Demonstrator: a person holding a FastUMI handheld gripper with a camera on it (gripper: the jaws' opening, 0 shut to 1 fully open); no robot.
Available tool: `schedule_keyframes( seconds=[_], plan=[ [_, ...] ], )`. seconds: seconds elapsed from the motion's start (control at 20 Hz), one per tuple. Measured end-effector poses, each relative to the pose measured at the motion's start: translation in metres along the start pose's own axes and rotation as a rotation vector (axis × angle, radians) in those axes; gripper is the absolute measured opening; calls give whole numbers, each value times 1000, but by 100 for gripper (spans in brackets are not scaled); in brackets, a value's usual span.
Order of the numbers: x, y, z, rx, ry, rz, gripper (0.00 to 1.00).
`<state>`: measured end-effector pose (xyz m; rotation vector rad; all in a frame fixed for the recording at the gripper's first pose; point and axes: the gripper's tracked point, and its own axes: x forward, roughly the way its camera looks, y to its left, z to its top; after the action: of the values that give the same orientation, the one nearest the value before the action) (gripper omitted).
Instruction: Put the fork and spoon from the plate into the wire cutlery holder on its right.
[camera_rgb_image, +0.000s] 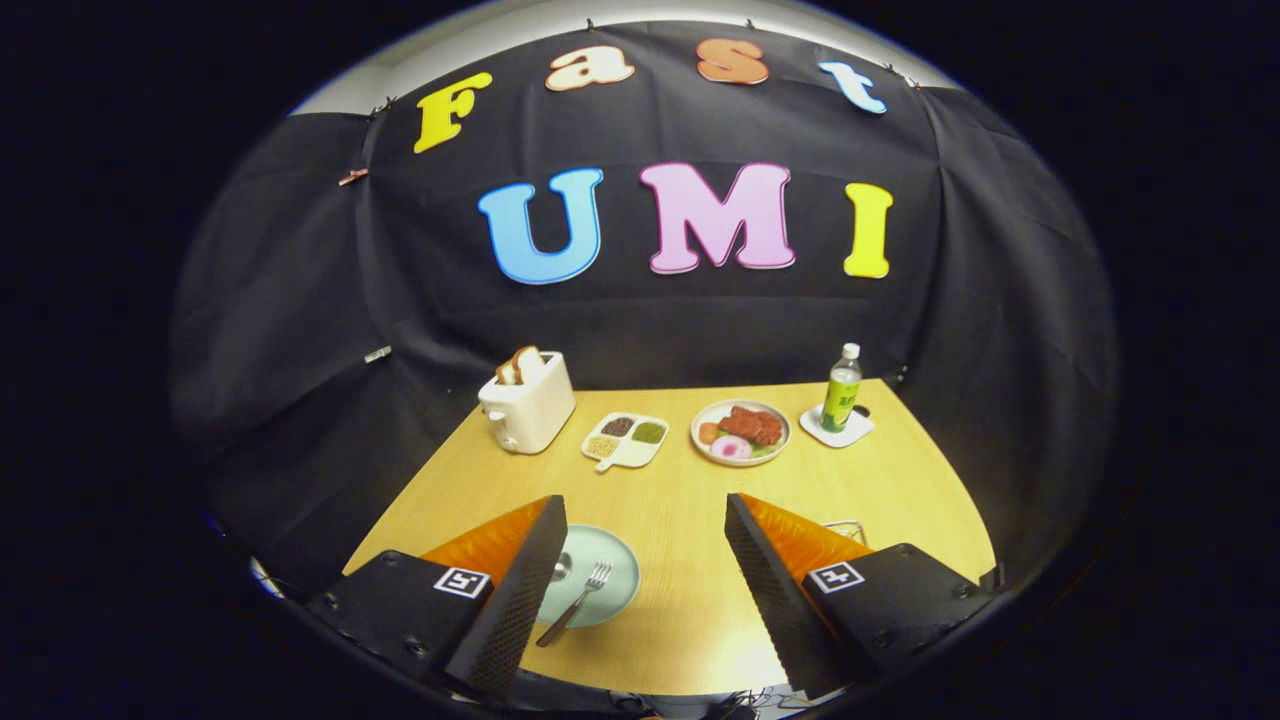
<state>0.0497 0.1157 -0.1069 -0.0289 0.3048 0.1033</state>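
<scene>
Both utensils were on the plate (612, 590): the fork (578, 598) lay across it, and the spoon (561, 567) showed partly behind the left finger. The gripper (645, 560) hung above the table (680, 500), fingers wide apart, holding nothing. The wire cutlery holder (848, 527) peeked out behind the right finger. Nothing appeared done yet.

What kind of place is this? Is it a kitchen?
Probably a pretend breakfast table in a cloth-walled booth, not a real kitchen. A toaster with bread, a plate of food and a bottle sit on the wooden table. The hand-held gripper hangs open.
</scene>
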Motion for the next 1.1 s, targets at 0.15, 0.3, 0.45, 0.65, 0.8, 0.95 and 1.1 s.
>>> schedule_keyframes(
  seconds=[0.15, 0.3, 0.45, 0.65, 0.8, 0.95, 1.1],
  plan=[
    [26, 19, -33, 32, 114, 27, 99],
    [49, 41, -70, 79, 248, 58, 99],
    [72, 55, -115, 122, 394, 60, 99],
    [97, 59, -176, 124, 587, 50, 99],
    [110, 61, -201, 156, 668, 39, 99],
    [120, 61, -218, 139, 715, 24, 98],
    [128, 61, -230, 85, 737, 16, 97]
  ],
)
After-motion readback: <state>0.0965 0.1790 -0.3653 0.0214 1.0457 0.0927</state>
